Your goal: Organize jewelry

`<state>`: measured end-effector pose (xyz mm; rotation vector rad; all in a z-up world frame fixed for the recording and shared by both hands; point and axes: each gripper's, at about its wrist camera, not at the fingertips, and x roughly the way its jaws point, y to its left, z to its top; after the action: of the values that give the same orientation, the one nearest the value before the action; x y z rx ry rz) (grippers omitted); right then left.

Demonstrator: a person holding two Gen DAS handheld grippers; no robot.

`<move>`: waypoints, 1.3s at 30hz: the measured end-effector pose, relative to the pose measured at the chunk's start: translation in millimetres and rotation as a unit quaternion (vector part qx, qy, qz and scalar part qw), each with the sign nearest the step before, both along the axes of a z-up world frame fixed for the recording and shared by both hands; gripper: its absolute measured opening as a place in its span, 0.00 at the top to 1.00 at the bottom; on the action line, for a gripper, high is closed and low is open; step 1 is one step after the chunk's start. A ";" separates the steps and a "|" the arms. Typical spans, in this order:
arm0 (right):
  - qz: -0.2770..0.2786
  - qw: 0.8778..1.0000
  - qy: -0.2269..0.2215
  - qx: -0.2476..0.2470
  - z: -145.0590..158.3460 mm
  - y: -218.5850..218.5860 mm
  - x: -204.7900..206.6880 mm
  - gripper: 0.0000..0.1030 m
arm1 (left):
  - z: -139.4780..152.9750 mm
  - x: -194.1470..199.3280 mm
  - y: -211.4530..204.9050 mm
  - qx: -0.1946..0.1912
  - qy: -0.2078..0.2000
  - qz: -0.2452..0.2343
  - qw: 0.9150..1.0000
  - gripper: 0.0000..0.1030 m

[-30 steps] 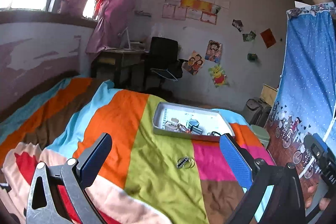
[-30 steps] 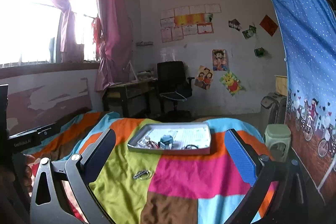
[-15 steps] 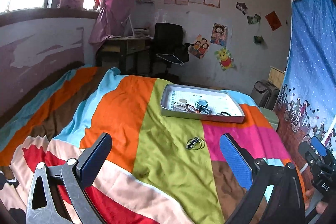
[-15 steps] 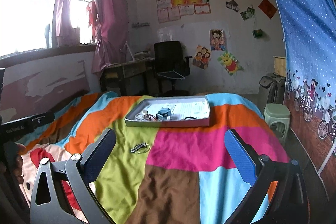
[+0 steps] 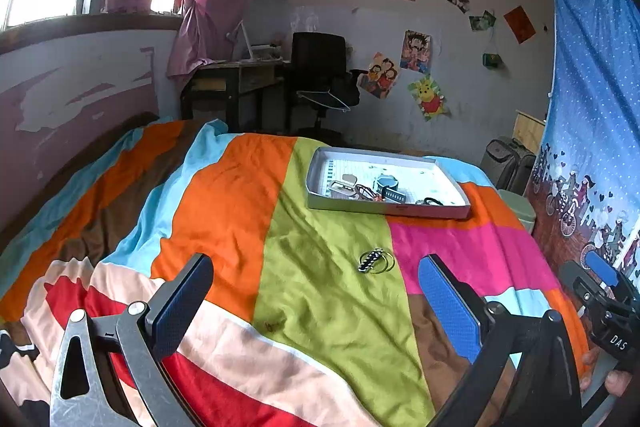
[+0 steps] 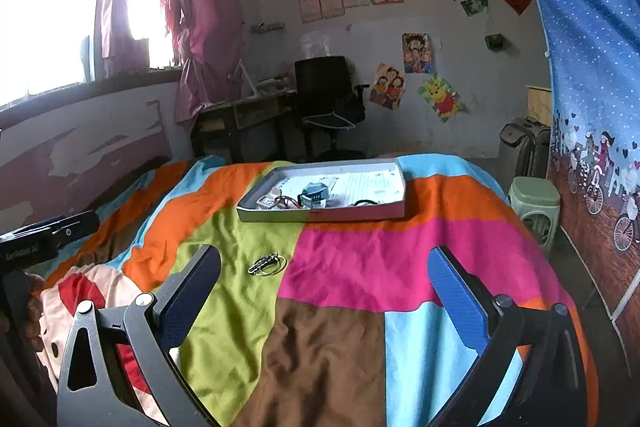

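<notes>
A small bunch of rings and a dark clip [image 5: 375,261] lies on the green stripe of the bedspread, also in the right wrist view [image 6: 267,264]. A shallow grey tray [image 5: 320,203] [image 6: 396,213] further back holds a watch [image 5: 387,185], a small tin and several other pieces. My left gripper [image 5: 314,301] is open and empty, above the bed in front of the rings. My right gripper [image 6: 326,293] is open and empty, to the right of the rings.
The striped bedspread [image 5: 224,211] covers the bed. A desk and black chair [image 5: 320,75] stand beyond the far end. A blue curtain [image 6: 592,67], a green stool [image 6: 534,199] and suitcases stand on the right. The other gripper shows at each view's edge.
Both views have tilted down and moved closer to the bed. The rings and tray have not moved. Both grippers stay open.
</notes>
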<state>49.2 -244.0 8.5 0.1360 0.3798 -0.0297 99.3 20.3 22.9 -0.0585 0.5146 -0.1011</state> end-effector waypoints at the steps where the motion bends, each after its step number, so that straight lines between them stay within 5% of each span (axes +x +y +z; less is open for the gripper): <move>1: 0.002 1.000 0.003 0.001 -0.8 0.2 2.6 0.01 | -0.3 0.8 0.8 -0.001 0.001 0.000 1.000 0.00; 12: 0.002 1.000 0.004 0.004 -3.7 -3.5 31.4 0.01 | -5.8 27.5 0.8 0.006 0.012 -0.012 1.000 0.00; 25: 0.034 0.999 0.034 -0.020 -32.2 -5.0 114.3 0.01 | -43.4 99.3 -8.8 -0.002 0.039 -0.161 0.986 0.00; 33: 0.048 0.996 0.071 0.005 -71.5 -13.8 155.9 0.02 | -86.1 136.3 -25.5 0.011 0.059 -0.197 0.979 0.00; 36: 0.059 0.995 0.078 0.002 -83.2 -12.4 169.1 0.10 | -97.5 152.4 -32.3 0.015 0.056 -0.207 0.977 0.05; 39: 0.078 0.993 0.088 0.001 -93.7 -7.7 185.9 0.31 | -110.9 168.4 -38.7 0.005 0.068 -0.221 0.973 0.15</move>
<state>235.1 -251.8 -85.2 0.1055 0.5662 0.1128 267.8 -18.4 -88.0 0.0611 0.6601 -0.5329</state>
